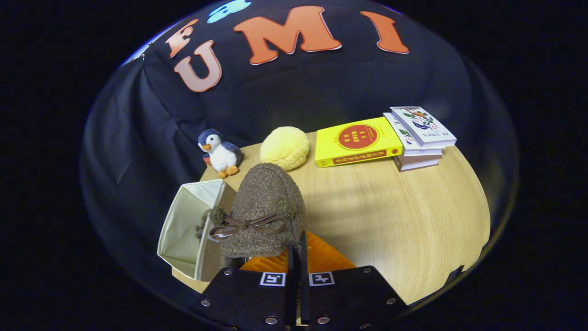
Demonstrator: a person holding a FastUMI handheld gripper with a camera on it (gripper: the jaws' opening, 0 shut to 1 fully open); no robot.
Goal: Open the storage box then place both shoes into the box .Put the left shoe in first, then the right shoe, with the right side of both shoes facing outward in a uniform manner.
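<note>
Shoe in the grip, box open, mid-task.
Our gripper (296, 257) is clamped tight on the heel rim of a brown fuzzy shoe (264, 209), held up beside the open storage box (183, 230), over the table (390, 216). Something fuzzy seems to be inside the box already, so we judge this the right shoe; placing it remains.

Fuzzy brown shoe (266, 207) with brown ribbon bow (248, 226), cream storage box (183, 225), yellow book (356, 140), blue-white penguin (219, 151), pale yellow plush (285, 147)

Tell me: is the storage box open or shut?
Open: the box shows its pale inside beside the shoe held in the claw.
</note>
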